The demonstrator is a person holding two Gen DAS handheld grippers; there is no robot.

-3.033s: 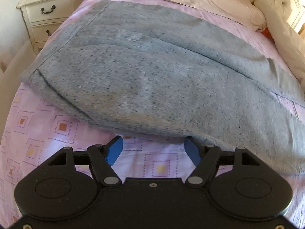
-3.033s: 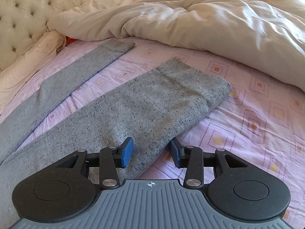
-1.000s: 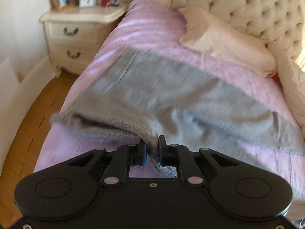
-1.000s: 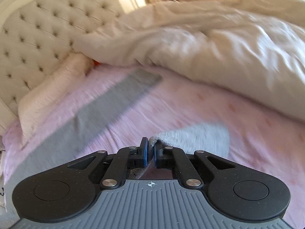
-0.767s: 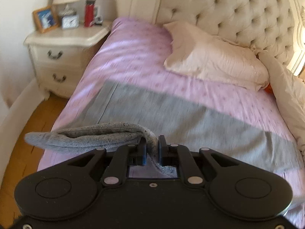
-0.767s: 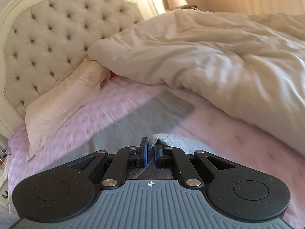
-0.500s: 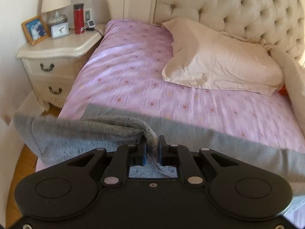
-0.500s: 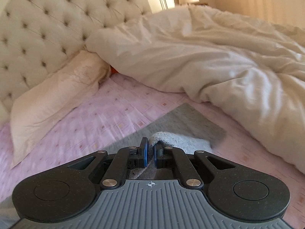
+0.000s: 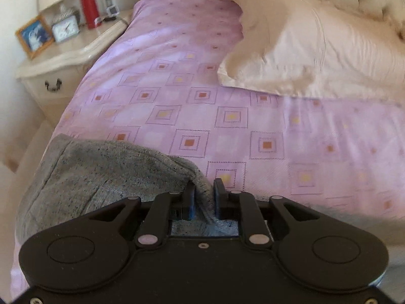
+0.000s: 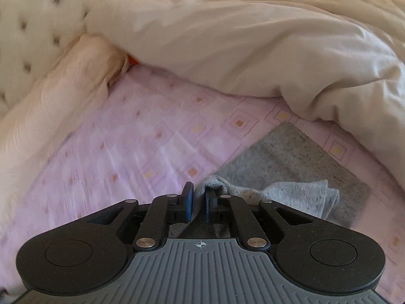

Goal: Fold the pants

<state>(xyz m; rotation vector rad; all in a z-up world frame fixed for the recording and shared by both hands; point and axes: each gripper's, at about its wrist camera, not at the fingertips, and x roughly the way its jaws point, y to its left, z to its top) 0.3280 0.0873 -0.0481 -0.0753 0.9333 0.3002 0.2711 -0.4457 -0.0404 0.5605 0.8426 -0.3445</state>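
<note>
Grey pants (image 9: 101, 177) lie lengthwise across the pink bed sheet (image 9: 227, 96), waist side at left tool (image 9: 204, 195), leg cuff at right tool (image 10: 198, 198). Left jaws have just been opening, fabric loose between; right tool clenched on cuff, top leg stacked over bottom leg beside it

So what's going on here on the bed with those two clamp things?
A person is folding grey pants on a bed with a pink sheet, using two handheld grippers. The left gripper has just been opening, the fabric between its jaws. The right gripper pinches one pant leg, laid over the other beside a cream duvet.
</note>
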